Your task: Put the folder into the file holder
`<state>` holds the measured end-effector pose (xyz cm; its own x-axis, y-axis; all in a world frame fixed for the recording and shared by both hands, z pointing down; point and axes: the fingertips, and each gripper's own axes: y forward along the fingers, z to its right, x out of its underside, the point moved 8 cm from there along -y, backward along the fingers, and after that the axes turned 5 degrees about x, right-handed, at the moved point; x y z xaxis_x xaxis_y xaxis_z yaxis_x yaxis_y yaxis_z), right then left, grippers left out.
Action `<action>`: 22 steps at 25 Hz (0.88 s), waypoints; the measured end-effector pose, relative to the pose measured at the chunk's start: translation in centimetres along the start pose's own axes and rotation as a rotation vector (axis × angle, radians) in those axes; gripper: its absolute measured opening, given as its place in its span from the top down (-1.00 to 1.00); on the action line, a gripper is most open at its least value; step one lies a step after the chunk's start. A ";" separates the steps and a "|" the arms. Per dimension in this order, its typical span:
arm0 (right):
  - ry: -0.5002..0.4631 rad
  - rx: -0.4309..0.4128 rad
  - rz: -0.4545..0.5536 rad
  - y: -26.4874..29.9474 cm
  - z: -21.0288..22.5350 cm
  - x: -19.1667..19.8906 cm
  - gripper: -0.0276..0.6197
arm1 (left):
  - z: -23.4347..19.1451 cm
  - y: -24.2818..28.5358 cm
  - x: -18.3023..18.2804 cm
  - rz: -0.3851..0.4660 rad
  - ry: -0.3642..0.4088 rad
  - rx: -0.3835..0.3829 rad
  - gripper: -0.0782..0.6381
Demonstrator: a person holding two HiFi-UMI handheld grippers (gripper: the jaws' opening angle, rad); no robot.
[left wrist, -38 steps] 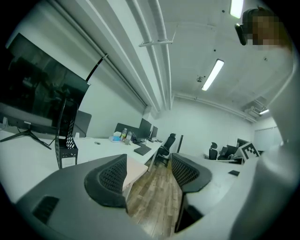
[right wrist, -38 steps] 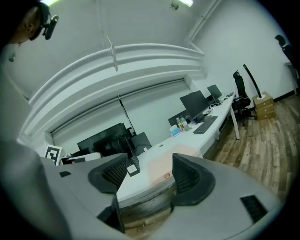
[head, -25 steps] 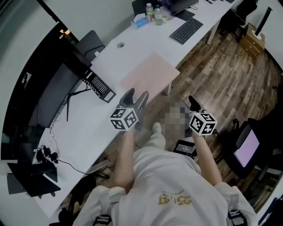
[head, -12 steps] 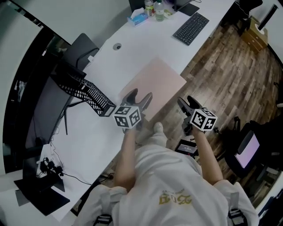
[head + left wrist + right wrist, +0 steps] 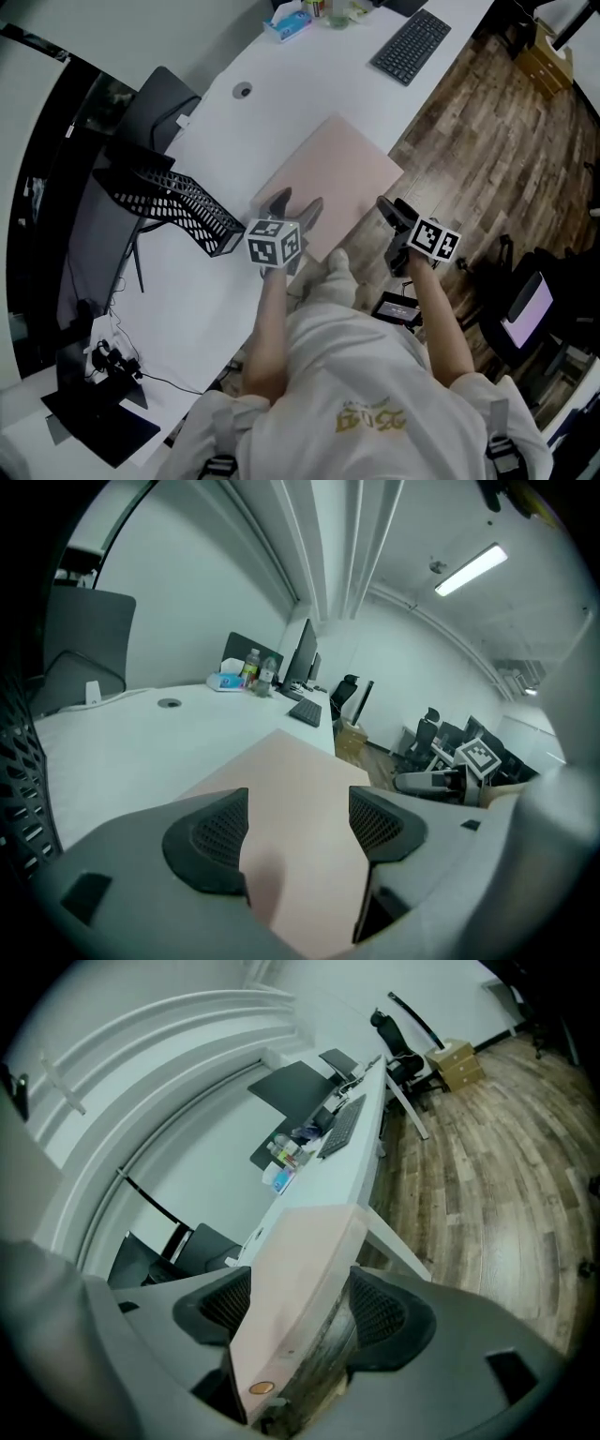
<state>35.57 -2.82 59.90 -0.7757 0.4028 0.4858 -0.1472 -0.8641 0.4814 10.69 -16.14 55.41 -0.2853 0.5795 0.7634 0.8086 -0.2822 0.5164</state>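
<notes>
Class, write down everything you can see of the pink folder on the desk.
The pink folder is a plain, pale, rectangular case, closed, matte like plastic or card, lying flat and askew on the white desk. A small round brownish stud sits near one corner. Its near edge seems to jut past the desk's front edge, between the right gripper's jaws, which have just been opening and do not press it. The left gripper hovers open over it.

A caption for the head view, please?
Left gripper and right gripper, jaws open, at the near edge of a pink folder; black file holder to its left.
</notes>
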 end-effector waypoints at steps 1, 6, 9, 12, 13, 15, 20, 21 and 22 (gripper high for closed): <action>0.029 0.000 -0.002 0.3 0.4 0.1 -0.09 | -0.1 0.4 0.1 -0.015 0.005 0.002 -0.16; 0.124 -0.001 -0.008 2.0 2.0 0.5 -0.10 | -0.8 2.3 0.1 -0.089 0.061 0.008 -0.17; 0.149 -0.006 -0.022 3.3 2.5 0.5 -0.11 | -1.5 3.2 0.2 -0.154 0.103 -0.005 -0.18; 0.174 -0.014 -0.030 4.5 2.8 0.7 -0.13 | -1.9 4.0 0.6 -0.222 0.134 -0.014 -0.20; 0.185 -0.019 -0.028 4.9 2.9 0.7 -0.13 | -2.0 4.2 0.8 -0.235 0.137 -0.013 -0.20; 0.201 -0.029 -0.029 5.6 2.9 0.8 -0.13 | -2.1 4.6 0.9 -0.251 0.148 -0.016 -0.20; 0.252 -0.035 -0.024 6.9 3.1 1.4 -0.13 | -2.3 4.9 0.8 -0.270 0.179 -0.024 -0.18; 0.267 -0.042 -0.018 7.1 3.2 1.5 -0.13 | -2.2 5.0 0.8 -0.270 0.181 -0.022 -0.19; 0.282 -0.050 -0.010 7.3 3.2 1.6 -0.13 | -2.2 5.0 0.8 -0.270 0.181 -0.021 -0.19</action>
<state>35.26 -7.49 66.52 -0.9130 0.3180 0.2554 -0.1810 -0.8771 0.4450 13.32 -18.75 59.48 -0.5762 0.4904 0.6538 0.6813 -0.1536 0.7157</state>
